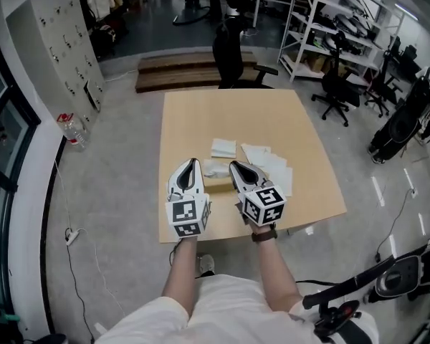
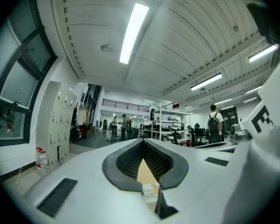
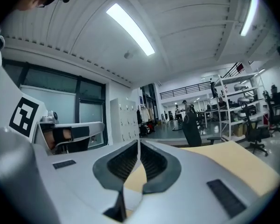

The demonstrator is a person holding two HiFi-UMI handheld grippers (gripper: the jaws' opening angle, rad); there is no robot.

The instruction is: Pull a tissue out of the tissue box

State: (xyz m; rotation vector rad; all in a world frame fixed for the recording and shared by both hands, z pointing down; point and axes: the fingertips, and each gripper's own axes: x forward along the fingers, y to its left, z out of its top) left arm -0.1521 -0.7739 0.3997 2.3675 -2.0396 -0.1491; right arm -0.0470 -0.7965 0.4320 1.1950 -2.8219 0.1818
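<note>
Currently the tissue box sits at frame centre on the bench, with white tissue showing at its top and loose tissues just beyond. The left tool and right tool flank it, jaws pressed together, empty. Risk: closed jaws would crush the tissue down or shove the unrestrained box.

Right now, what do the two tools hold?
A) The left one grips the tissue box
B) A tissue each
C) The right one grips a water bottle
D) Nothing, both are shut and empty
D: the left tool and the right tool each have their tips together with nothing between them, and the loose tissues lie on the table beyond them.
</note>
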